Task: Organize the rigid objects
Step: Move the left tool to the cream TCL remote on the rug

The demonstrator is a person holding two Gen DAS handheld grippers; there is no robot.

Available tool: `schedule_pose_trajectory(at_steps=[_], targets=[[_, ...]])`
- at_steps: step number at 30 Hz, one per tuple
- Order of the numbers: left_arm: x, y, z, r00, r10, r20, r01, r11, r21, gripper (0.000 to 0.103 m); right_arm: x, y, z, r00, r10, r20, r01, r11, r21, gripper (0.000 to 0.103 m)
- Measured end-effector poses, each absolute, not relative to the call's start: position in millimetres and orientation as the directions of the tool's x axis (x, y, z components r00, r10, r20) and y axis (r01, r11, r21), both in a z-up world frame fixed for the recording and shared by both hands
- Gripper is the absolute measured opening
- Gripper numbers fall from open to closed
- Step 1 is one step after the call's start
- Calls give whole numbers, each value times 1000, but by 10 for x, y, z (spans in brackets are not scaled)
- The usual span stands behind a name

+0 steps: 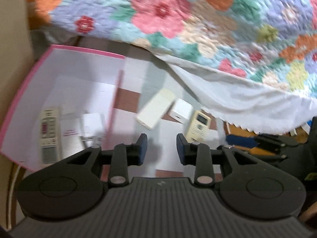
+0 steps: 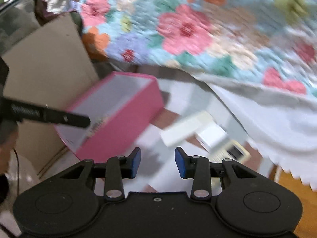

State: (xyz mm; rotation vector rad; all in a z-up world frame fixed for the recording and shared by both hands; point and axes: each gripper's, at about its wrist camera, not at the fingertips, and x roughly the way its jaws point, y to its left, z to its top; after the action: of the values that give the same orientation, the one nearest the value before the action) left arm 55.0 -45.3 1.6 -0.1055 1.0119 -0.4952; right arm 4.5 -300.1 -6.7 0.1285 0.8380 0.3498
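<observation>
Two claws hang wide apart and empty over the checkered floor (image 1: 152, 73): left claw (image 1: 162, 147), right claw (image 2: 158, 162). A floral quilt (image 1: 178, 15) fills the upper frame. At left, the pink box (image 1: 29, 91) holds a remote (image 1: 49, 130) and a charger (image 1: 92, 127). At centre, on the floor, lie a cream block (image 1: 156, 108), a white cube (image 1: 181, 111) and a beige remote (image 1: 199, 126).
</observation>
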Motion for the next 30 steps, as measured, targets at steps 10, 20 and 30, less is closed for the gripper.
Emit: schedule_pose_trajectory(at_steps=[10,20,30], targets=[[747,-1197,-270,330,-470,-819,467,835,-291,41,-52,-3163,-524,652,284,-703,-186,959,215,61],[1067,-1663,-1072,253,-446,-859,501,820,-279,42,93,-3355,-1194,650,237,-722,-25,956,291,61],[1299,-1912,-1572,173,-477,-862,446,818,-363,38,288,-3309,-1335,636,179,-750,-25,977,211,67]])
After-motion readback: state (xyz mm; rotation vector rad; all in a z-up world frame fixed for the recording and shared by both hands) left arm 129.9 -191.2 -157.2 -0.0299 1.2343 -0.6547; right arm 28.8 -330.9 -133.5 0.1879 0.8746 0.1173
